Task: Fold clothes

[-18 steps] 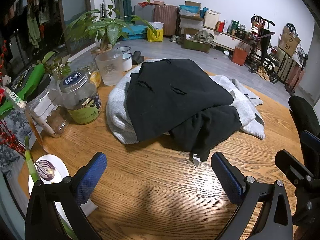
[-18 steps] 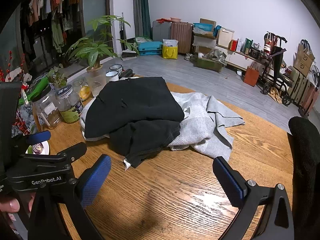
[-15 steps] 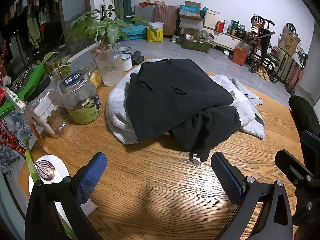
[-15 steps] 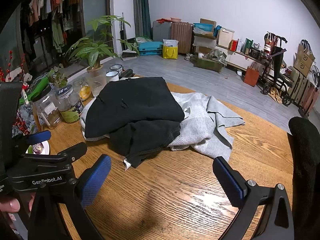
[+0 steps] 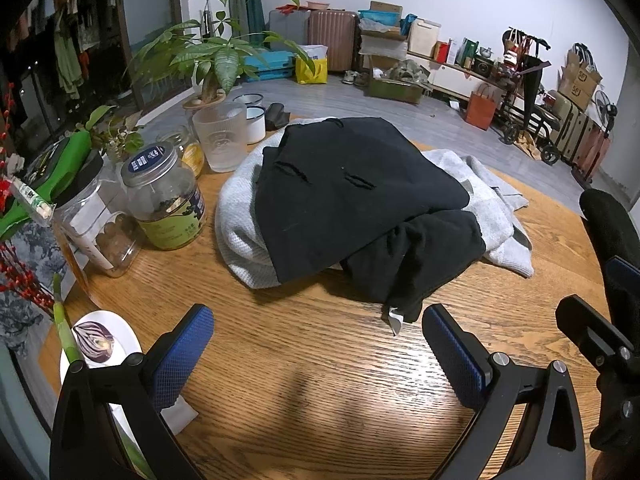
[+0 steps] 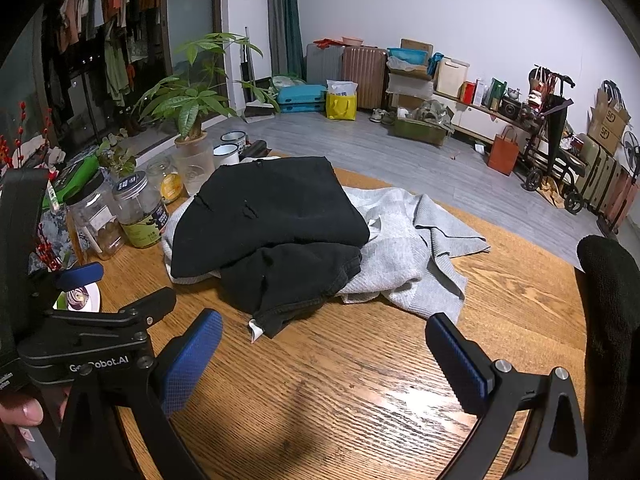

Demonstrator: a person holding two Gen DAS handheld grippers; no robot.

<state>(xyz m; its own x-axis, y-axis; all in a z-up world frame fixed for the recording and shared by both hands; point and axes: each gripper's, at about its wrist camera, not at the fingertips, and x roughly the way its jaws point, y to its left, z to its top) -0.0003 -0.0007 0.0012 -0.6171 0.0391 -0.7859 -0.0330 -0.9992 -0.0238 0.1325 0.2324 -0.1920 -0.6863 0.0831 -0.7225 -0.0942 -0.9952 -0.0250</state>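
Cluttered living room with suitcases and boxes along the far wall; up close, a round wooden counter (image 5: pixel 320 380) carries the clothes. A black garment (image 5: pixel 352 196) lies heaped on top of a grey knit garment (image 6: pixel 404 256) near the counter's middle, a white label (image 5: pixel 394 318) poking out of its near edge. Glass jars (image 5: pixel 168 200) and a ribbed glass cup (image 5: pixel 220 140) stand just beside the pile on its left.

I judge the main risk to be dragging: pulling the black piece could take the grey one with it, or sweep cloth into those jars. Pinching both layers at once would also spoil the fold.

I hold my left gripper (image 5: pixel 318 354) and right gripper (image 6: pixel 322 354) side by side above bare wood, short of the pile, both tilted downward, jaws spread wide with nothing between them.
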